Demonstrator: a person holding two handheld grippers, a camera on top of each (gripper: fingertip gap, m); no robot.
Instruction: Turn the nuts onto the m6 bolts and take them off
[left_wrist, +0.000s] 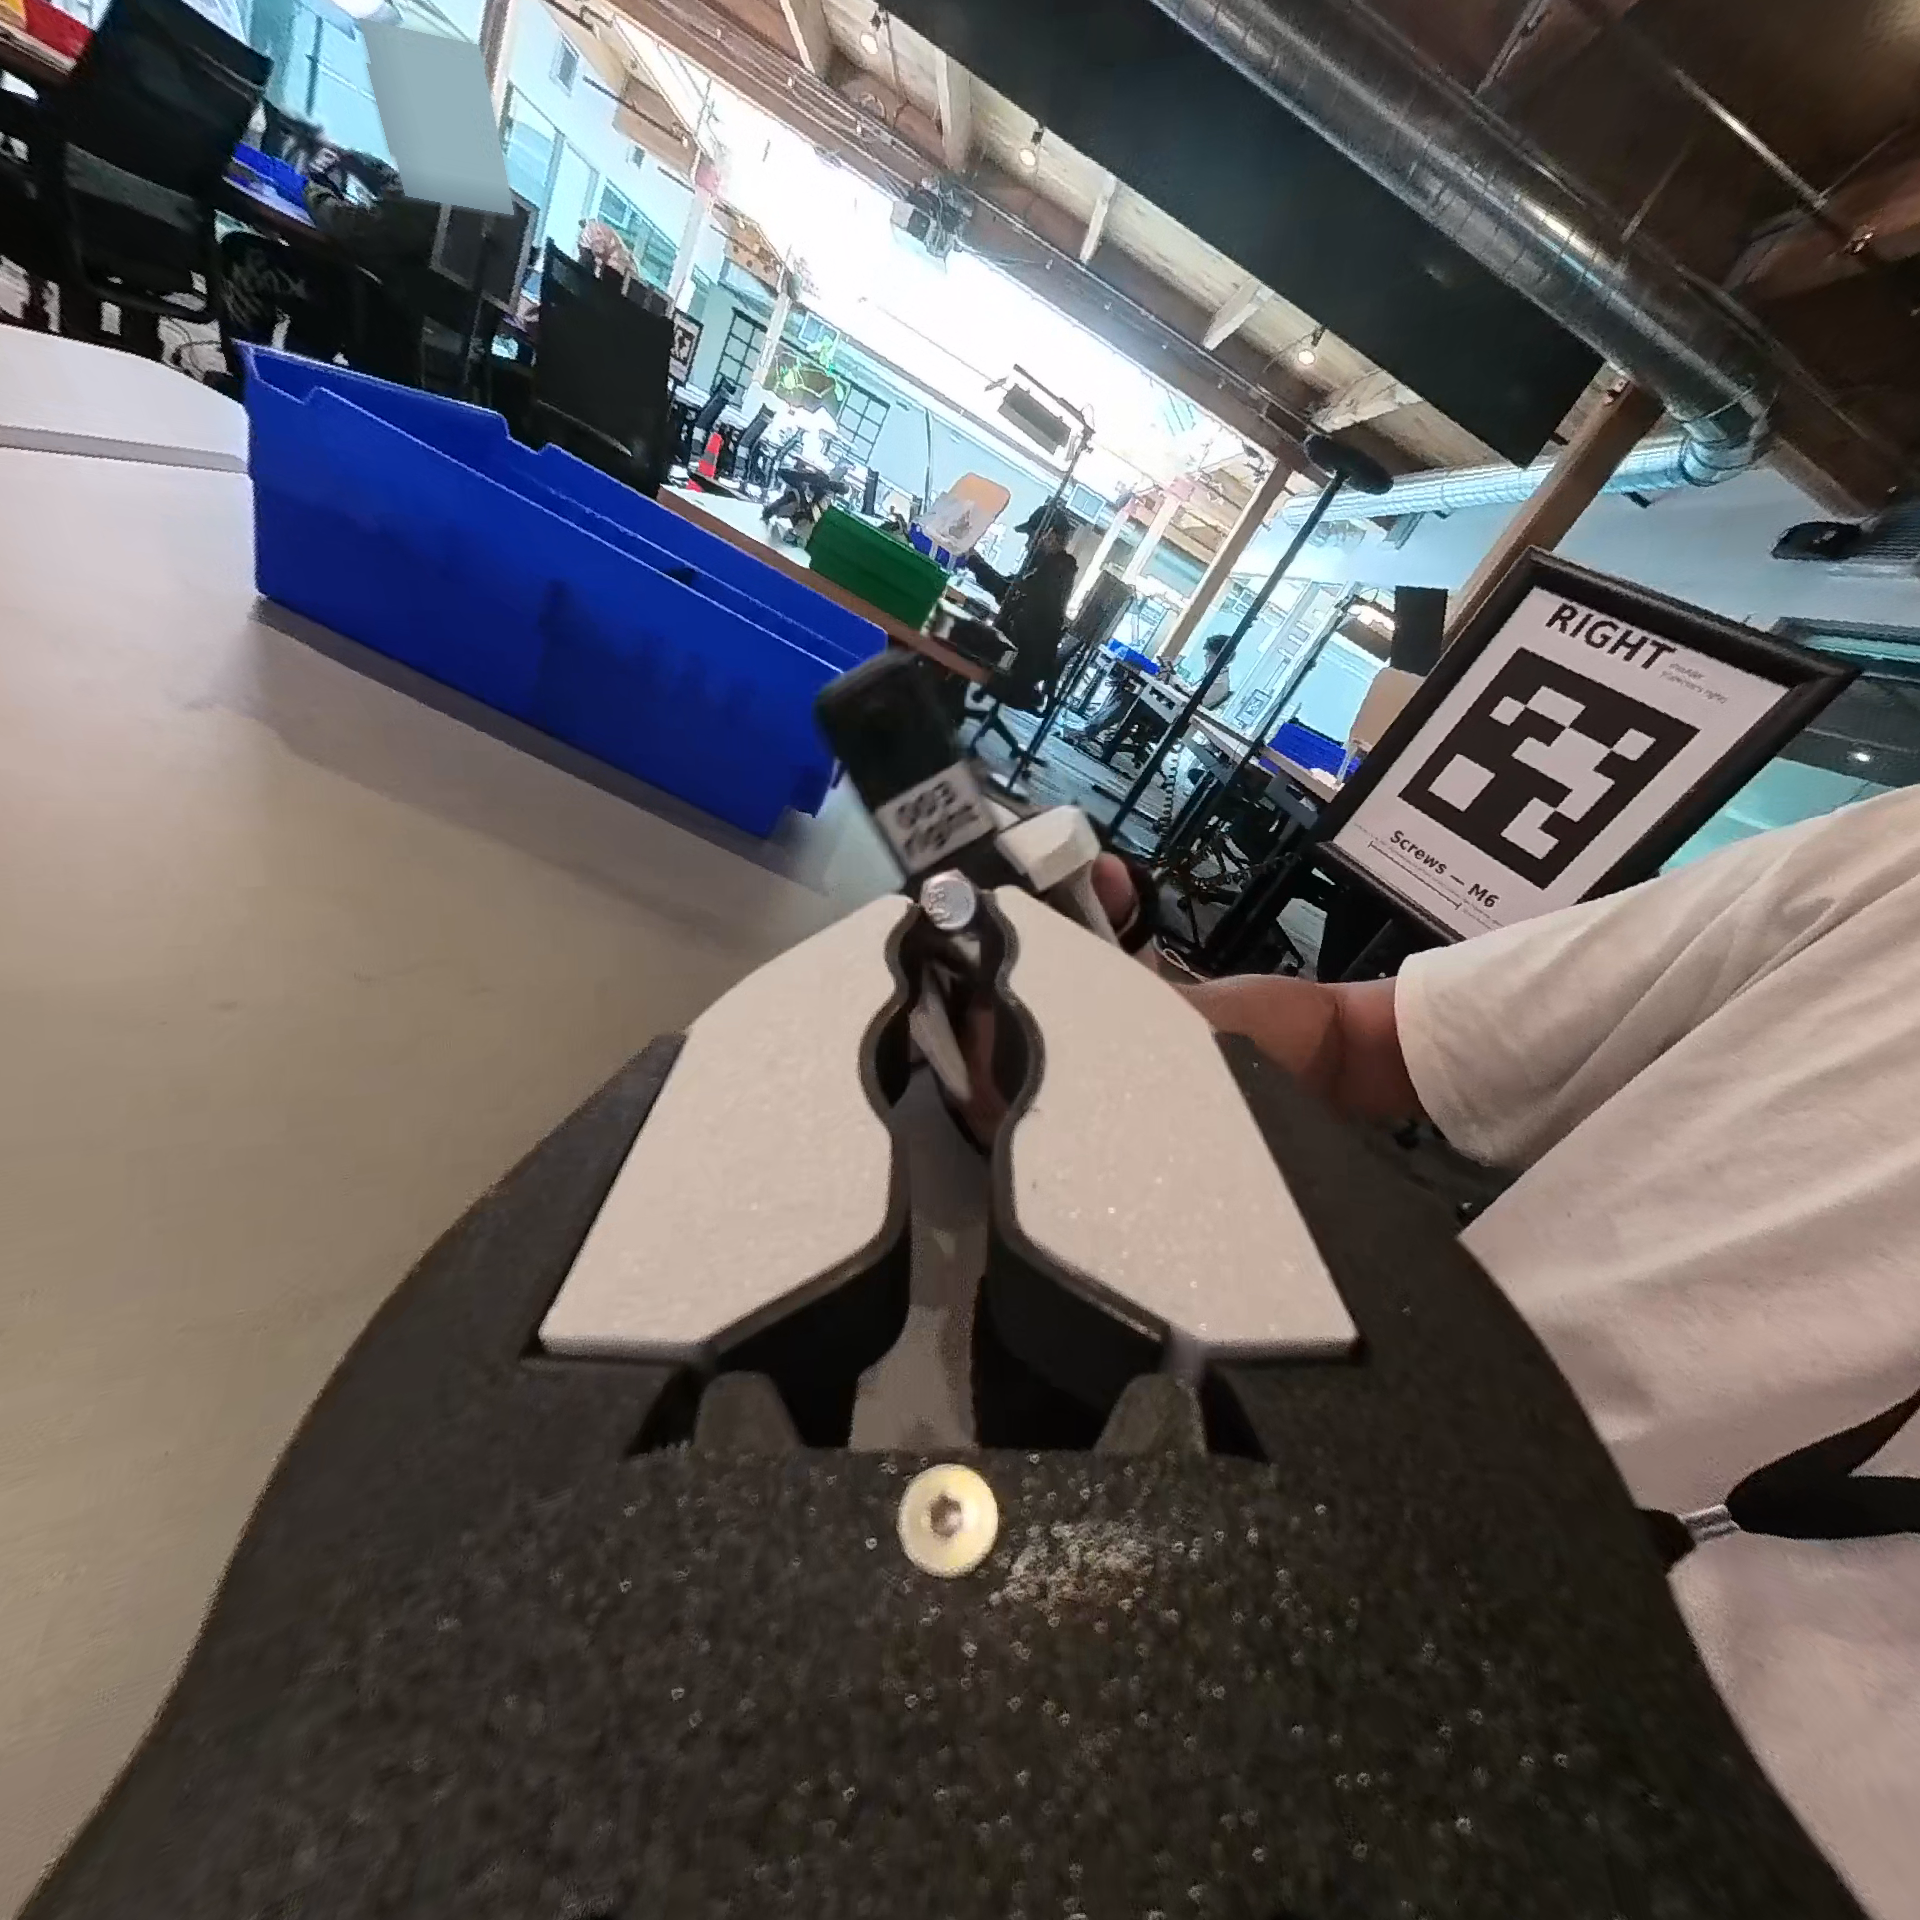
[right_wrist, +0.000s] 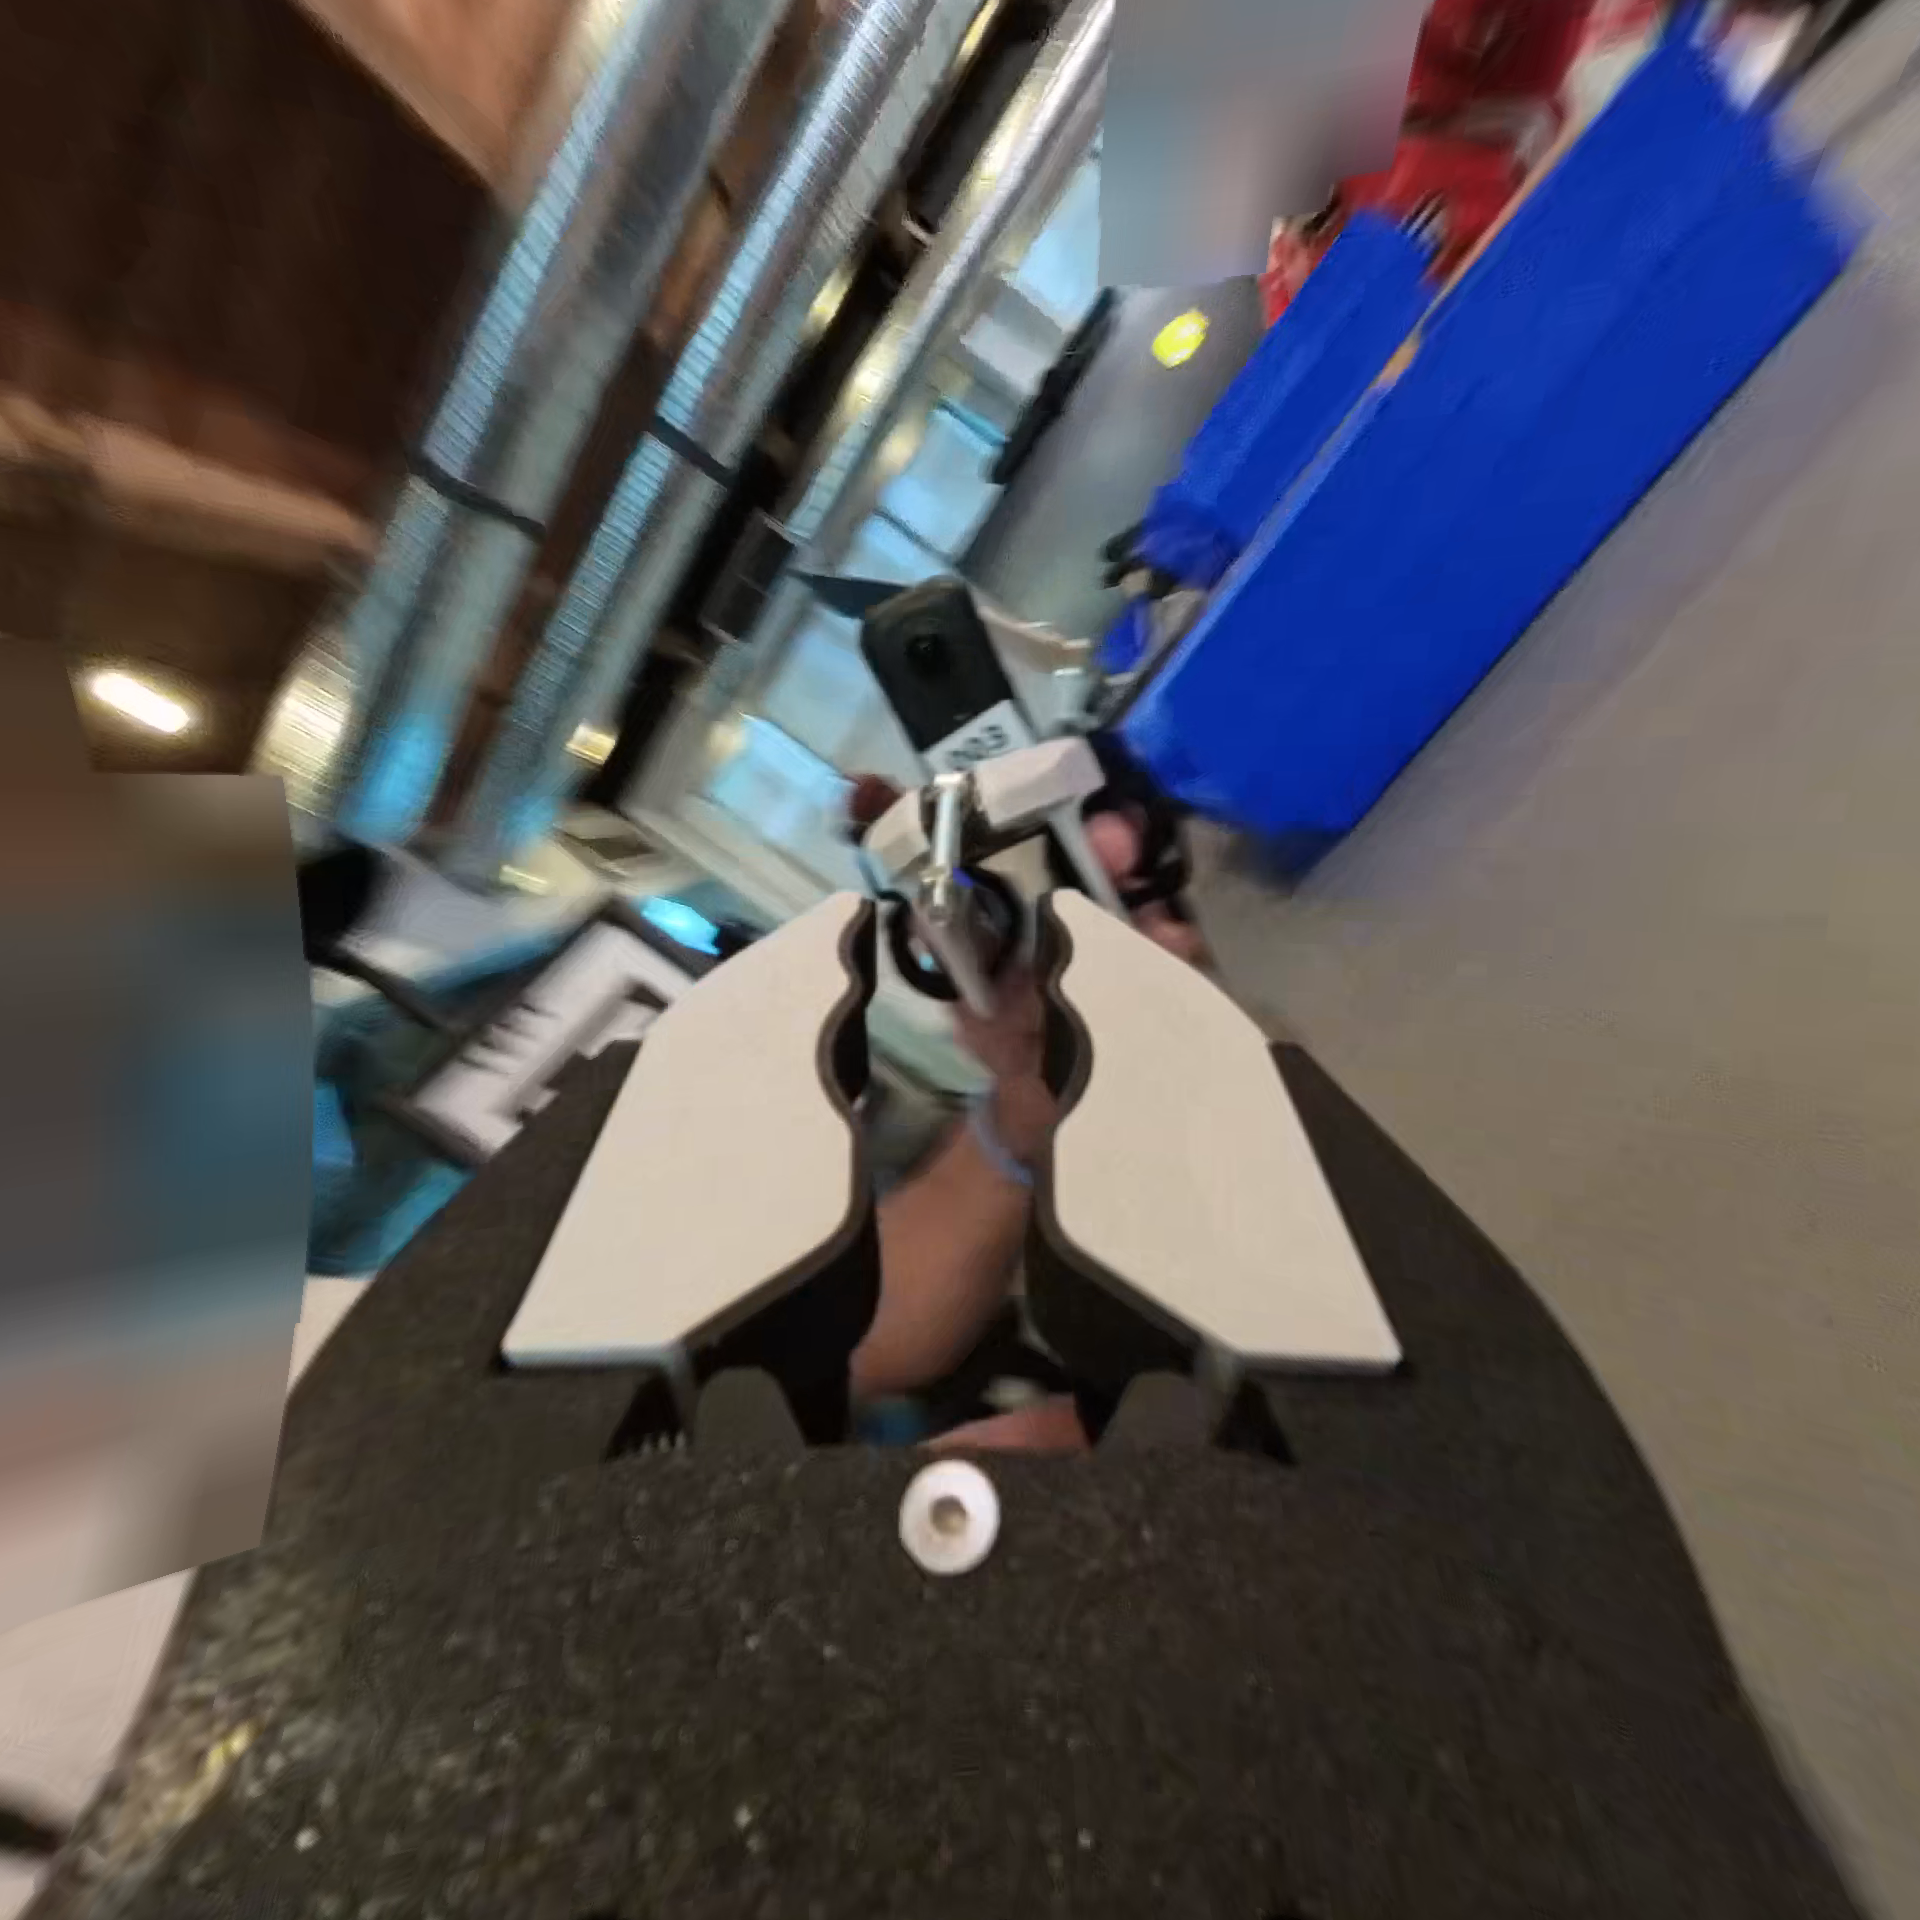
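My left gripper (left_wrist: 951, 920) is shut on a silver bolt (left_wrist: 949, 898); its round end faces the camera between the white fingertips. In the right wrist view the same bolt (right_wrist: 943, 836) stands upright between the left gripper's (right_wrist: 961, 816) white fingers. My right gripper (right_wrist: 956, 914) is open, its fingertips (right_wrist: 831, 935) on either side of the bolt's lower end without pressing on it. That view is blurred, so I cannot make out a nut. The right gripper's camera body (left_wrist: 899, 743) and one white finger (left_wrist: 1049, 852) show just beyond the bolt in the left wrist view.
A blue bin (left_wrist: 520, 582) stands on the grey table (left_wrist: 260, 987) to the left, and it also shows in the right wrist view (right_wrist: 1403, 520). A framed sign with a black-and-white marker (left_wrist: 1538, 758) stands at the right. A person's arm in a white sleeve (left_wrist: 1662, 1039) crosses the right side. Both grippers' tips are close together, under 4 cm apart.
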